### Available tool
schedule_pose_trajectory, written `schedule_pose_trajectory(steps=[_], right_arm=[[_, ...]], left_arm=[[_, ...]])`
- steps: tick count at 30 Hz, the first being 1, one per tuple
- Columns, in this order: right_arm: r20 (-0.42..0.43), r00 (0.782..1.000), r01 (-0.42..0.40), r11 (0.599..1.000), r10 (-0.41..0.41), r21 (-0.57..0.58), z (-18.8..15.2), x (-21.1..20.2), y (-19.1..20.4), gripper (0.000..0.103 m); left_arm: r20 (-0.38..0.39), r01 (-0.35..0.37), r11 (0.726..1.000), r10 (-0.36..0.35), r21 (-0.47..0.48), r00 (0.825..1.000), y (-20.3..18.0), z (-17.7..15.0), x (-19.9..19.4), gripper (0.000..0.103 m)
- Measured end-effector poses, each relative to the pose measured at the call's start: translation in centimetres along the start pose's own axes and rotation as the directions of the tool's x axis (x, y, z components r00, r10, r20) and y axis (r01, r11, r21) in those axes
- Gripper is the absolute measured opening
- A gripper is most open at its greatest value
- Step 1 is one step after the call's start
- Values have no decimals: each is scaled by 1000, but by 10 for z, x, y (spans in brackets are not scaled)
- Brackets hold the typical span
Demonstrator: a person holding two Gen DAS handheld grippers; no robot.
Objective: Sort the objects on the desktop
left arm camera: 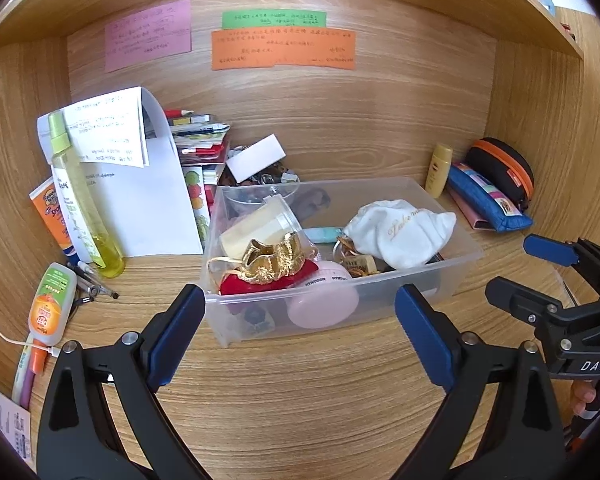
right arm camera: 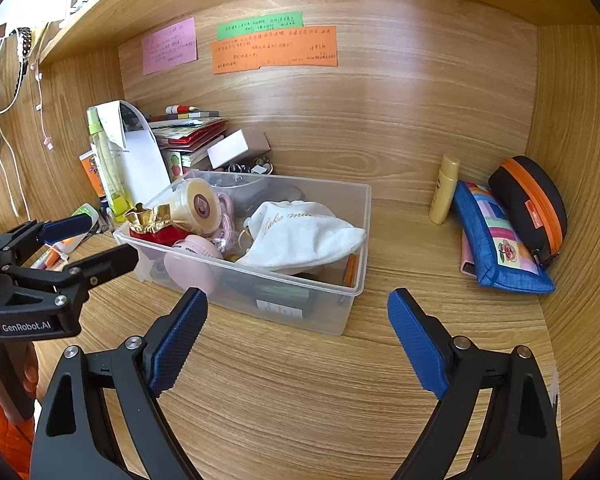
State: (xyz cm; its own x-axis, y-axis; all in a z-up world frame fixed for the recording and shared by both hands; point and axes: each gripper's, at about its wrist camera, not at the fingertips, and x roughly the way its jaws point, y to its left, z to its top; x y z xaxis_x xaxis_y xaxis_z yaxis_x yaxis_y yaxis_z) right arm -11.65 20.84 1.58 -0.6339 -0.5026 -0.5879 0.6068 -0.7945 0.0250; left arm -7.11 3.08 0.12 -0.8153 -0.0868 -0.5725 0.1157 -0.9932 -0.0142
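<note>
Both grippers, left (left arm camera: 298,322) and right (right arm camera: 298,326), gape empty before the part-filled bin (left arm camera: 452,276); bottles (left arm camera: 82,196) and cases (right arm camera: 500,240) beside it remain unsorted.

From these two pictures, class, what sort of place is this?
Probably a study desk set in a wooden alcove: handwritten notes stuck on the back wall, a pencil case, and a clear bin of small belongings.

White pouch (left arm camera: 400,232) hides bin (left arm camera: 466,258) contents beneath.
</note>
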Motion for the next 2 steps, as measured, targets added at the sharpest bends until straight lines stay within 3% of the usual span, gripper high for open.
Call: schedule_pose_trajectory(steps=[2], right_arm=[[-1,1000,0,1000,0,-1,0,1,-1,90]], left_arm=[[0,5,1000,-5,-10,1000,1,0,-1,97]])
